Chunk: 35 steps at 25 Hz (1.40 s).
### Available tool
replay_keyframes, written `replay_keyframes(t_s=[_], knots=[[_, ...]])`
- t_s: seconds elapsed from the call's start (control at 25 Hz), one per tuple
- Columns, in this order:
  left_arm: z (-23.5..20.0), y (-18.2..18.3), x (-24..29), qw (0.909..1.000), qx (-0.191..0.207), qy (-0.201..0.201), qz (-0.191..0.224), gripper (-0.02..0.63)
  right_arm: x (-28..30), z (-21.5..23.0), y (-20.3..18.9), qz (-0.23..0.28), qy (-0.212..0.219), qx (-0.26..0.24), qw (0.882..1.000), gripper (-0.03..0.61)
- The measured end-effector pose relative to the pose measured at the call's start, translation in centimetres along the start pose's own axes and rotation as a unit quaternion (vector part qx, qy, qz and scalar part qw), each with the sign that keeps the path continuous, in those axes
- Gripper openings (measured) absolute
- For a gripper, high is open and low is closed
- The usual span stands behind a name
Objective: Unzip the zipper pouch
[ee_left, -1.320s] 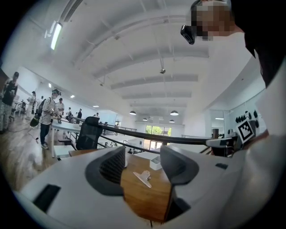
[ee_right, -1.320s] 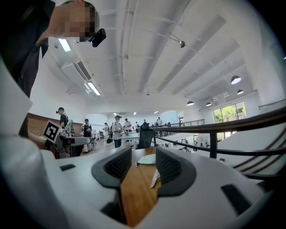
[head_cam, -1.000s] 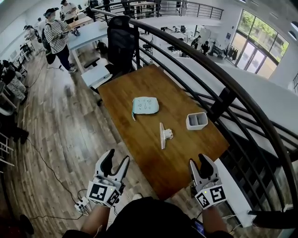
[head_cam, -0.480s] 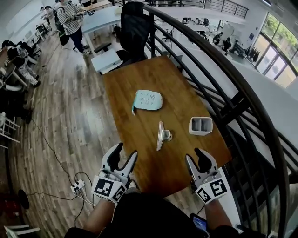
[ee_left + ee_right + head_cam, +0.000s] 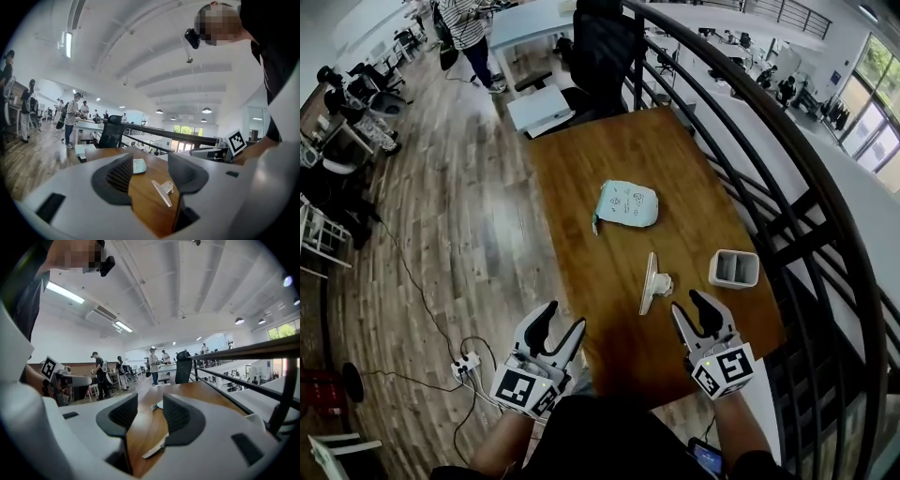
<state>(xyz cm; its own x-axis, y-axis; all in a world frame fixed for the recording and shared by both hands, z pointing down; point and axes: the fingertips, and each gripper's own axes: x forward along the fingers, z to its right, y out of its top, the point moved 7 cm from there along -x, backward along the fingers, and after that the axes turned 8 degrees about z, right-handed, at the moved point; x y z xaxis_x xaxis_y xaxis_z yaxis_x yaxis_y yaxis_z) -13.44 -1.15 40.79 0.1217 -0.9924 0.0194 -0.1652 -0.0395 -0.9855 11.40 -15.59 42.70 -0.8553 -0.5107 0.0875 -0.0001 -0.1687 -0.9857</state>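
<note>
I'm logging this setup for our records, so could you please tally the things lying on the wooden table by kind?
Zipper pouch: 1
White clip: 1
White two-compartment box: 1
Total: 3

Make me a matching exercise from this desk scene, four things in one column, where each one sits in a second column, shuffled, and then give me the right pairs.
Things:
1. zipper pouch
2. white clip
3. white two-slot box
4. black office chair

Places:
A. beyond the far end of the table
B. near the table's right edge
C. lying flat on the far half of the table, about midway across
D. on the table, between the pouch and the person's edge

Pairs: 1-C, 2-D, 3-B, 4-A
</note>
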Motion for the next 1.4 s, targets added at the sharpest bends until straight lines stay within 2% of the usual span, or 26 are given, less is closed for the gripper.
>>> replay_keyframes(t_s=[0.28,0.52,0.72,0.88,1.08,1.4], knots=[[-3.0,-1.3,-0.5,0.9996,-0.005,0.019,-0.02,0.238,7.2,0.1,-1.6,-0.07,0.04,-0.052,0.995,0.161],[-6.0,-1.7,-1.7,0.9982,-0.016,0.047,-0.032,0.238,15.1,-1.5,-4.1,-0.117,0.063,-0.061,0.989,0.161],[-8.0,-3.2,-1.8,0.996,-0.029,0.061,-0.057,0.236,20.7,-2.2,-7.0,-0.138,0.055,-0.061,0.987,0.169],[-9.0,-5.1,-1.6,0.9941,-0.048,0.068,-0.07,0.236,24.3,-0.9,-9.8,-0.168,0.039,-0.07,0.982,0.17],[-10.1,-6.7,-1.6,0.9911,-0.078,0.069,-0.083,0.237,27.1,0.1,-12.0,-0.205,0.025,-0.04,0.978,0.17],[-12.3,-8.6,-1.9,0.9854,-0.104,0.1,-0.091,0.238,30.7,-0.6,-15.7,-0.243,0.017,-0.049,0.969,0.176]])
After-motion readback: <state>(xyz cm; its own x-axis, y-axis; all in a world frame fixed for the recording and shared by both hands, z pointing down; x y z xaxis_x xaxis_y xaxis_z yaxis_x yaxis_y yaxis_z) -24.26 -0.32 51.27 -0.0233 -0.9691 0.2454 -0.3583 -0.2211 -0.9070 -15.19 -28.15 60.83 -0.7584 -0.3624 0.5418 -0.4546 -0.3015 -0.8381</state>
